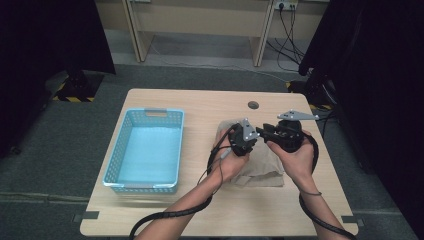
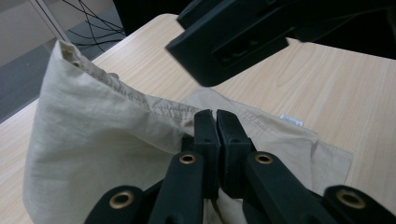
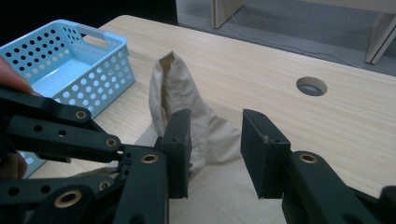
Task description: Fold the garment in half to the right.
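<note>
While the left gripper (image 2: 216, 122) pinches beige cloth (image 2: 93, 140), its label (image 2: 292, 120) is unreadable; right gripper (image 3: 215, 140) open.

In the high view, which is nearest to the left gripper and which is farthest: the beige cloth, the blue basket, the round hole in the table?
From the left gripper:
1. Beige cloth: directly under it, pinched in its jaws.
2. Round hole: beyond it, toward the table's far edge.
3. Blue basket: to its left, across bare tabletop; only slightly farther than the hole.
</note>
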Tool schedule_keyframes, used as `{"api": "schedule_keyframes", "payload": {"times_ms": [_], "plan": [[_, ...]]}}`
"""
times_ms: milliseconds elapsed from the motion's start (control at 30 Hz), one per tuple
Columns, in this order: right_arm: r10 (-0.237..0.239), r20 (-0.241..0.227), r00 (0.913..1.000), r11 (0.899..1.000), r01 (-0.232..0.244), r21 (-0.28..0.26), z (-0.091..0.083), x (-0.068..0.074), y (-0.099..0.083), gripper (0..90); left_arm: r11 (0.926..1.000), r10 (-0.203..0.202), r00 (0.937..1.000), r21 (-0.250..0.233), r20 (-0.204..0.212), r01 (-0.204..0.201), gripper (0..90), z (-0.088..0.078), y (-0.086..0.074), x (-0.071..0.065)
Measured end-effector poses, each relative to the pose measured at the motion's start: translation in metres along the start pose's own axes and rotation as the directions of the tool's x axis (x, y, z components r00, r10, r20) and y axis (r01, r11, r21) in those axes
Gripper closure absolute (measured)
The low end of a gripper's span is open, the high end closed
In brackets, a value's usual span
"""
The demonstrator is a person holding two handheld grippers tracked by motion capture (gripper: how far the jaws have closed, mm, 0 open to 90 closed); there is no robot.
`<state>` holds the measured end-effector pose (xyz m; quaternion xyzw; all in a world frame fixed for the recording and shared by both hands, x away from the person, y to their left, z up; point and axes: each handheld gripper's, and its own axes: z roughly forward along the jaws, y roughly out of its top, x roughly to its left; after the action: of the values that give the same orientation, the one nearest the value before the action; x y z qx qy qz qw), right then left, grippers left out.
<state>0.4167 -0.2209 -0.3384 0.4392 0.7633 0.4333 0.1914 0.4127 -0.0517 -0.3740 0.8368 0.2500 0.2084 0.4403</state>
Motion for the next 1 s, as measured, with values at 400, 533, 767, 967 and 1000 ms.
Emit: {"api": "schedule_keyframes", "payload": {"times_ms": [400, 533, 767, 967, 1000], "plan": [[-0.024, -0.038, 0.999, 1.0, 0.024, 0.006, 0.006, 0.009, 0.004, 60.7, 0.9999, 0.016, 0.9998, 0.006, 0.014, -0.016, 87.5, 0.003, -0.002, -0.003], [-0.024, -0.047, 0.9986, 1.0, 0.025, 0.007, 0.009, 0.01, 0.005, 59.6, 0.9999, 0.014, 0.9998, 0.005, 0.016, -0.014, 87.5, 0.003, -0.002, -0.004], [-0.024, -0.054, 0.9983, 0.999, 0.026, 0.033, 0.015, 0.01, 0.006, 57.4, 0.9998, 0.02, 0.9996, 0.007, 0.021, -0.02, 87.5, 0.004, -0.002, -0.007], [-0.02, -0.048, 0.9986, 0.998, 0.023, 0.06, 0.024, 0.007, 0.006, 61.9, 0.9998, 0.021, 0.9995, 0.008, 0.023, -0.021, 87.5, 0.004, -0.002, -0.008], [-0.018, -0.045, 0.9988, 0.998, 0.021, 0.063, 0.026, 0.007, 0.006, 64.7, 0.9998, 0.021, 0.9995, 0.008, 0.023, -0.021, 87.5, 0.004, -0.002, -0.009]]}}
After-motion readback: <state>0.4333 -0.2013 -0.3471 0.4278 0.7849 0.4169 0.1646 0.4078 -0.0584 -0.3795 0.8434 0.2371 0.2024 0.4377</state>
